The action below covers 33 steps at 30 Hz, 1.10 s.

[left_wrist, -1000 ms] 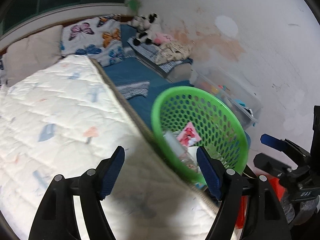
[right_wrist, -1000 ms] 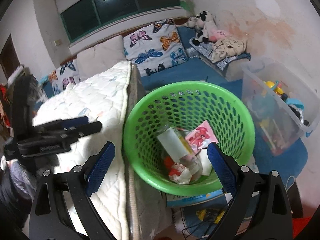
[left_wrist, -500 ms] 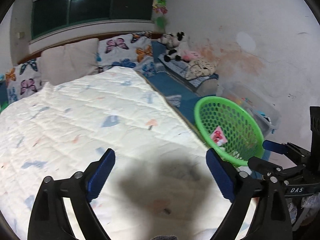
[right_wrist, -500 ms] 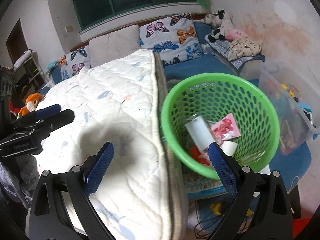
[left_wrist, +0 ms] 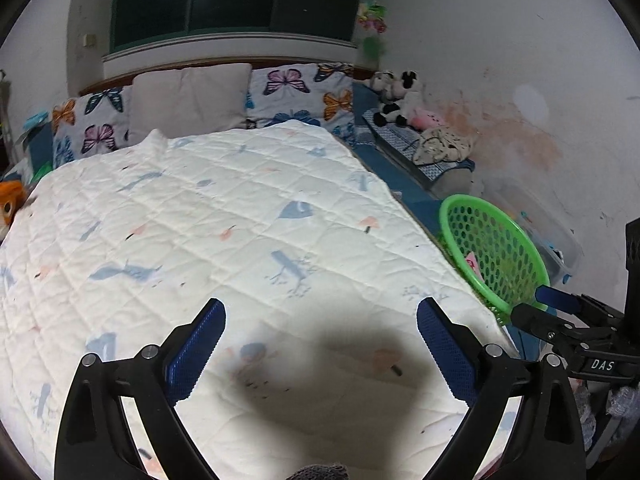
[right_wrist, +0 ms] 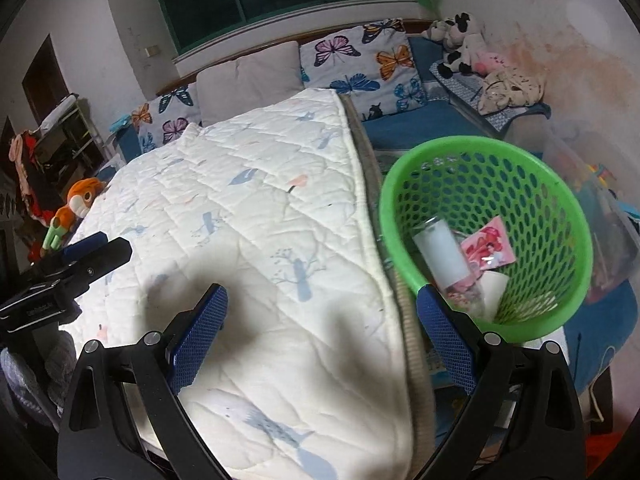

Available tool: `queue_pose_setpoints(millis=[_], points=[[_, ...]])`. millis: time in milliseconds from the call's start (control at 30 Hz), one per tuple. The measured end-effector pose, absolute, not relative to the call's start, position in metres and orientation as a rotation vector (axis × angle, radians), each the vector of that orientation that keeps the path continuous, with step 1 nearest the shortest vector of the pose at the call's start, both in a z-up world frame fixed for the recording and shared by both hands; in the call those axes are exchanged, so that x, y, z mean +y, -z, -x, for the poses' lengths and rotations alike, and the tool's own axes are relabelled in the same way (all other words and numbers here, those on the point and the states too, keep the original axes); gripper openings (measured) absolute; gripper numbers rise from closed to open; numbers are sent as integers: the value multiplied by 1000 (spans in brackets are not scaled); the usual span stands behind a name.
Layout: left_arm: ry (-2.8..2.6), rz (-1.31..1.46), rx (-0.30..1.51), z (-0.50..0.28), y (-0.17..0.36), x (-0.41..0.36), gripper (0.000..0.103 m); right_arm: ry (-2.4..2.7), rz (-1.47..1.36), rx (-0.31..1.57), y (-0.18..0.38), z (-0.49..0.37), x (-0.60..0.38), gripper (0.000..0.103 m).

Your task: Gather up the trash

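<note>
The only writing I can read is "DAS" on the right gripper (left_wrist: 560, 312) body, at the right edge of my left wrist view. My left gripper (left_wrist: 320, 340) hangs over the white quilted bedspread (left_wrist: 240, 220); its fingers have just been opening, stand wide apart, and hold nothing. The right gripper's fingers (right_wrist: 196, 332) are also spread wide and empty, straddling the bedspread's edge. The green perforated basket (right_wrist: 560, 200) sits just beside the bed on its right. Inside the basket lie a white cylindrical container (right_wrist: 442, 256), a pink printed packet (right_wrist: 488, 249) and crumpled wrappers. Butterfly-print pillows (left_wrist: 296, 96) line the head of the bed under a dark window (left_wrist: 240, 0).
</note>
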<state>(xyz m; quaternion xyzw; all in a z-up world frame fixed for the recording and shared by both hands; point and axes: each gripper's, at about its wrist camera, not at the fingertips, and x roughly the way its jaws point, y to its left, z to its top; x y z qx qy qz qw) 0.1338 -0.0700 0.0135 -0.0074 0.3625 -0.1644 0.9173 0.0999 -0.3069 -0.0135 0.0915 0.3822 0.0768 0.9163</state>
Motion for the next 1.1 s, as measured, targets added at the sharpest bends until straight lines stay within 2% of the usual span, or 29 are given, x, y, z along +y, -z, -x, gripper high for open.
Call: queue_pose_setpoints(millis=[1100], points=[[225,35,733,-107,-2,-25,93,-199,-120,781,17,-96,-271,95]])
